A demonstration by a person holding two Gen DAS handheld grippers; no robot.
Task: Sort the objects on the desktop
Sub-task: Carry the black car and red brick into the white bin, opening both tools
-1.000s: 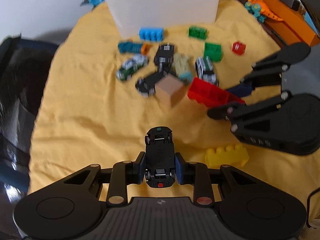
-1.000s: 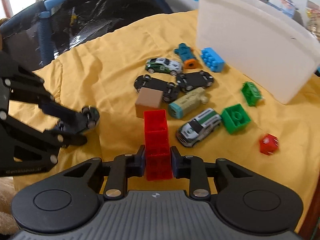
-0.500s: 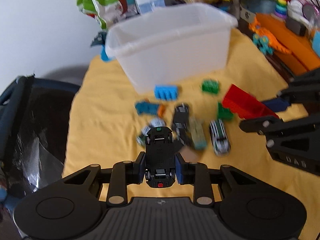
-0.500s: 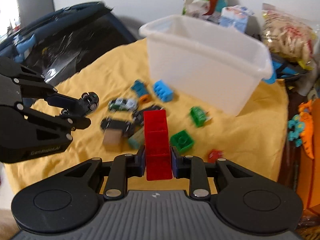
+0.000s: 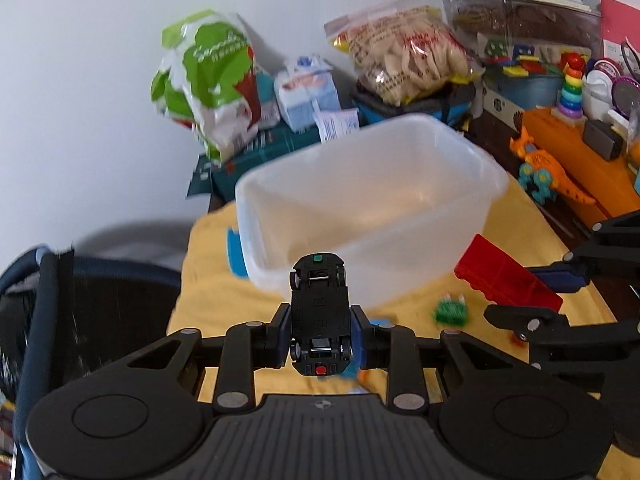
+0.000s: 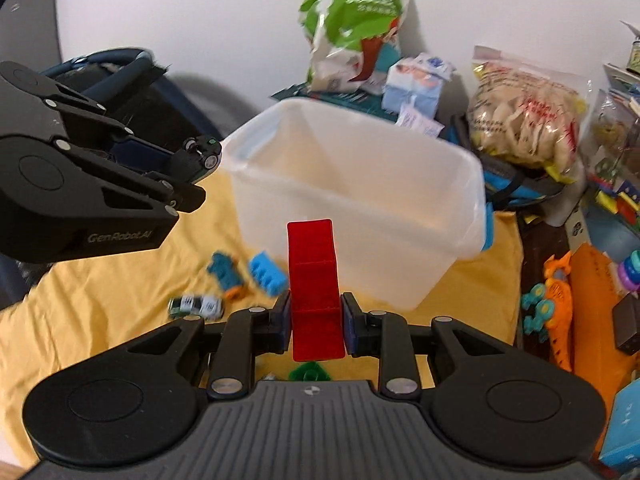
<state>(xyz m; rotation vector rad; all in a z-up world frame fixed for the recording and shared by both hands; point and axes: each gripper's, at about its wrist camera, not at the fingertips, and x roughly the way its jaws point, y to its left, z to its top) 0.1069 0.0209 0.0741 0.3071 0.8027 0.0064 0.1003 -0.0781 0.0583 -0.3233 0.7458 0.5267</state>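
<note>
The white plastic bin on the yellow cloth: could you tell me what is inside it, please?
The white plastic bin looks empty: both wrist views show only bare translucent walls and floor. Its near floor edge is hidden behind the red block and the black toy car.

Red block [image 6: 316, 292] before white bin [image 6: 360, 216]

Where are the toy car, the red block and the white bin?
toy car [image 5: 319, 312], left wrist view, black underside.
red block [image 6: 315, 292], right wrist view, middle of its face.
white bin [image 6: 360, 240], right wrist view, front wall.

Cluttered home playroom (stacking rings [image 5: 573, 88], snack bags [image 5: 404, 58], toy dinosaur [image 5: 546, 168])
</note>
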